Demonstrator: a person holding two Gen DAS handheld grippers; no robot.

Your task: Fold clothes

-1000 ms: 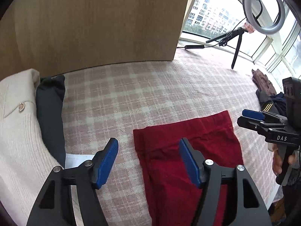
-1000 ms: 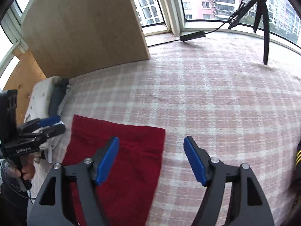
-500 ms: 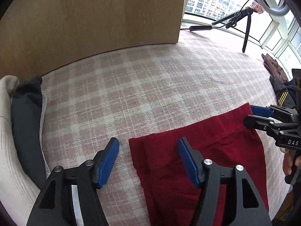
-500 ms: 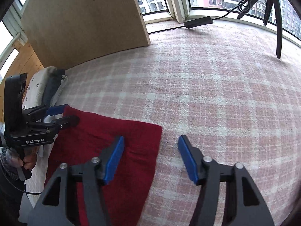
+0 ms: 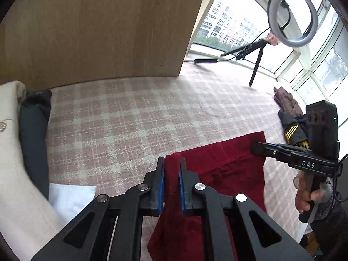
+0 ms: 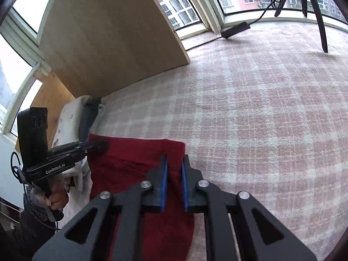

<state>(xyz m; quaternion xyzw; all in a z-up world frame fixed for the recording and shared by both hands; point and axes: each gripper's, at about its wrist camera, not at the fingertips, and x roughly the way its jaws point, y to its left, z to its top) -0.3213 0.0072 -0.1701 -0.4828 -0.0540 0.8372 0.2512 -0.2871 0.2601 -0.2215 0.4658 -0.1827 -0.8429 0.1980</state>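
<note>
Left wrist view: the left gripper (image 5: 171,167) pinches the red garment's (image 5: 228,169) left corner on the plaid blanket (image 5: 130,119), with a ring light (image 5: 292,17) visible only here. Right wrist view: the right gripper (image 6: 174,167) clamps the garment's opposite corner.

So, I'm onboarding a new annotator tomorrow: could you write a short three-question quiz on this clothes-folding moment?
1. True or false: both grippers are shut on the red garment.
2. Multiple choice: which part of it does the left gripper hold? A) a far corner B) the middle C) the near hem
3. Fill in: the ring light stands on a ____ near the window.

Key
1. True: the right gripper pinches the other far corner.
2. A
3. tripod
</note>
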